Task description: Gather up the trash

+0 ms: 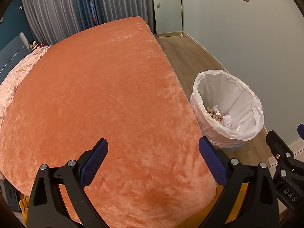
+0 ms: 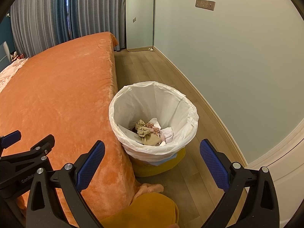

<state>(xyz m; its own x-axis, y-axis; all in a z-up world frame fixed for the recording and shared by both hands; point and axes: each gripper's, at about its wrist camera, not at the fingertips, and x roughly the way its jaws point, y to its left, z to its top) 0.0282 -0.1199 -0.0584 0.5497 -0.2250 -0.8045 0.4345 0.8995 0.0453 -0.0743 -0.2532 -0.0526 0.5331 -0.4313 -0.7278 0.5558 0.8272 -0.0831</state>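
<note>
Orange plush fleece covers the bed (image 1: 106, 98), beside which a round bin (image 2: 161, 163) lined with a crinkled white plastic bag (image 2: 152, 102) is set on the wood-plank floor (image 2: 152, 70). Crumpled beige cloth and paper trash (image 2: 148, 131) is seen at its bottom. Both the left hand-held gripper (image 1: 153, 148) and right hand-held gripper (image 2: 152, 150) are held spread wide, empty.

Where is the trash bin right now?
The trash bin stands on the wooden floor tight against the orange bed, centre of the right wrist view, with the wall beyond.
</note>
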